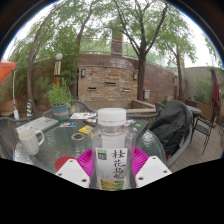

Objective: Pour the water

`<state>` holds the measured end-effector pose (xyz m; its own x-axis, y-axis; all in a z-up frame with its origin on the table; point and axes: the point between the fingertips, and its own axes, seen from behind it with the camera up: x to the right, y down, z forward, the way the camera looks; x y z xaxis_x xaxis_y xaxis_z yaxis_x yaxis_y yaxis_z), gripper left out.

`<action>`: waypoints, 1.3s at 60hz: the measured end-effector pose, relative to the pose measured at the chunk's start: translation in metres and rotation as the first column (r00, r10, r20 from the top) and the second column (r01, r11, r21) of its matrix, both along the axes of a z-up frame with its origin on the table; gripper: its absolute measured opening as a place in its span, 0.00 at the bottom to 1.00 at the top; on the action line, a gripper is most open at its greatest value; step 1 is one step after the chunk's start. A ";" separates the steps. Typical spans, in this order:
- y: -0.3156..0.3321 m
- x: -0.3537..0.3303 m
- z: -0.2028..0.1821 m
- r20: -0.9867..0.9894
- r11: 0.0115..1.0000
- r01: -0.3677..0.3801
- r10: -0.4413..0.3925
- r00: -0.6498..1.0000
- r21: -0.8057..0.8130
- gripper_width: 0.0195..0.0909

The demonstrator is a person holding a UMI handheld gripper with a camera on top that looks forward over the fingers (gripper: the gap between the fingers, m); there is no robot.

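A clear plastic bottle with a white cap and a green-and-white label stands upright between my gripper's fingers. The magenta pads press against the bottle on both sides, so the gripper is shut on it. A white mug sits on the glass table to the left, beyond the fingers. The bottle's base is hidden below.
The round glass table holds a yellow item and small clutter behind the bottle. A dark chair stands to the right. A potted plant, a brick wall and trees lie beyond.
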<state>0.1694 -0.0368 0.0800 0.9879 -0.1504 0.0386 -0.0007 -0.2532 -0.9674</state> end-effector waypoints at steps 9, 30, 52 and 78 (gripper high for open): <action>0.014 -0.050 0.038 0.210 0.996 -0.066 0.076 0.975 -0.053 0.37; 0.087 -0.176 0.046 0.921 0.939 -0.067 0.344 0.182 -0.337 0.37; 0.086 -0.195 0.086 0.697 0.917 0.143 0.379 -0.609 -0.373 0.37; 0.072 -0.227 0.113 0.955 0.950 -0.141 0.256 -0.152 -0.278 0.37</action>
